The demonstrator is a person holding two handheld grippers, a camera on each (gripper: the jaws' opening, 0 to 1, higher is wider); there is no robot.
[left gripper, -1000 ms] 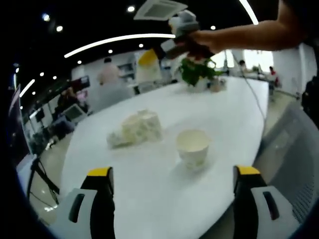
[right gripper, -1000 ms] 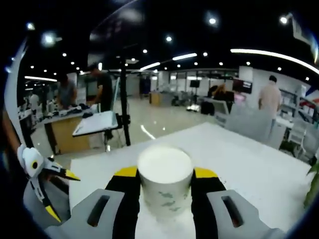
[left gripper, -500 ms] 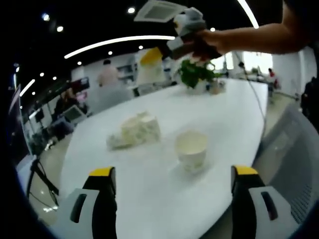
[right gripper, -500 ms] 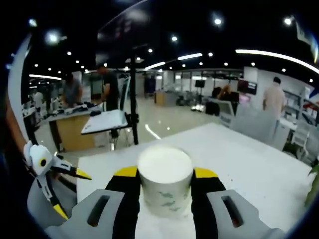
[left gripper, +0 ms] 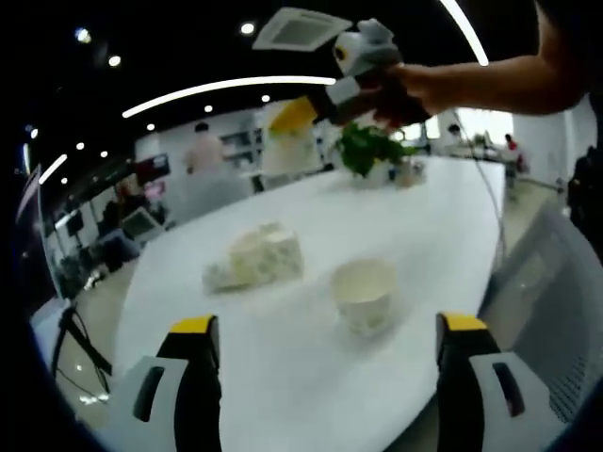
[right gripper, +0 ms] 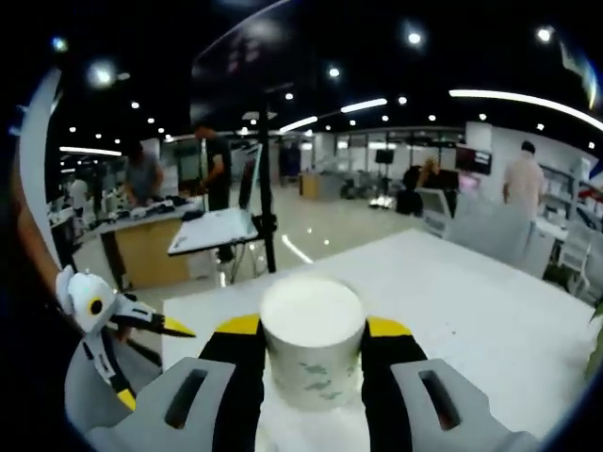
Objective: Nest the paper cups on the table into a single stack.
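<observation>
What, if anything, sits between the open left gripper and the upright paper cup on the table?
Nothing visible. In the left gripper view, bare white table lies between the left gripper and the upright cup. The crumpled white lump sits off to one side.

Smooth white tabletop [left gripper: 443, 235], slightly glossy. Matt white paper cup [left gripper: 364, 294], standing on it. Another matt paper cup [right gripper: 312, 341] with small green print, between grey plastic-looking jaws with yellow tips. Crumpled, rough whitish lump [left gripper: 254, 256], maybe paper or cloth. Glossy floor [right gripper: 320, 221] reflecting ceiling lights.
</observation>
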